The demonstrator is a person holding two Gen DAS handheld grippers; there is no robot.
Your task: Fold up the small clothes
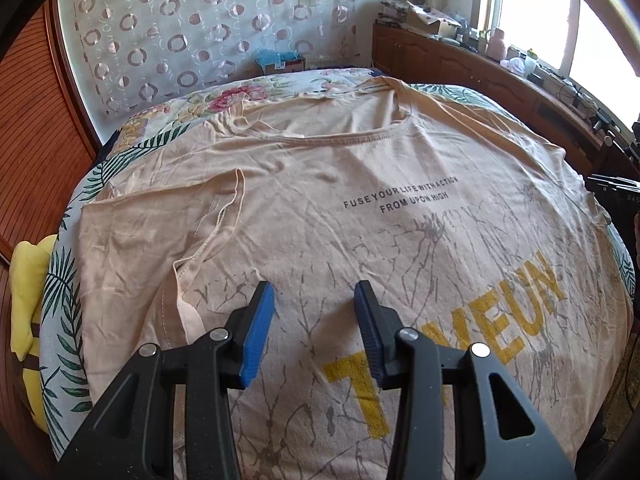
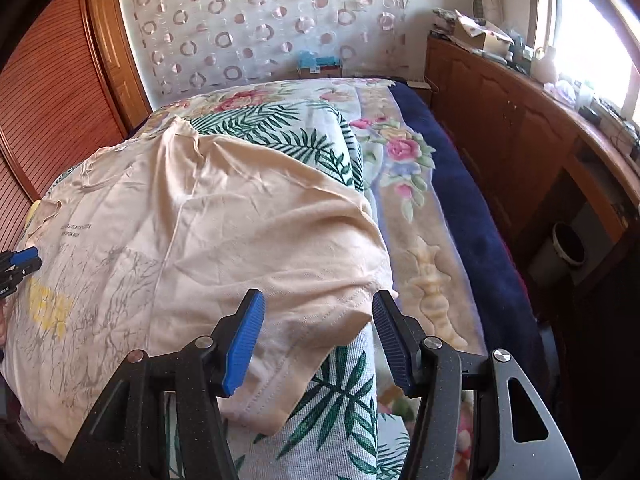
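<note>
A peach T-shirt (image 1: 320, 168) with black lettering and a yellow print lies spread face up on the bed, its neckline at the far end. Its left sleeve (image 1: 208, 232) is folded in over the body. My left gripper (image 1: 314, 292) hovers open over the lower chest, with nothing between its blue pads. In the right wrist view the shirt's right sleeve (image 2: 312, 320) drapes toward the bed's edge. My right gripper (image 2: 319, 300) stands open just above that sleeve's hem, the pads apart from the cloth. The left gripper's tip (image 2: 22, 258) shows at the left edge.
The bed carries a floral leaf-print cover (image 2: 280, 120) over a dark blue blanket (image 2: 472, 208). A yellow cushion (image 1: 32, 280) sits at the bed's left side. Wooden cabinets (image 2: 520, 120) with clutter run along the right under the window. A slatted wooden door (image 1: 36, 120) stands left.
</note>
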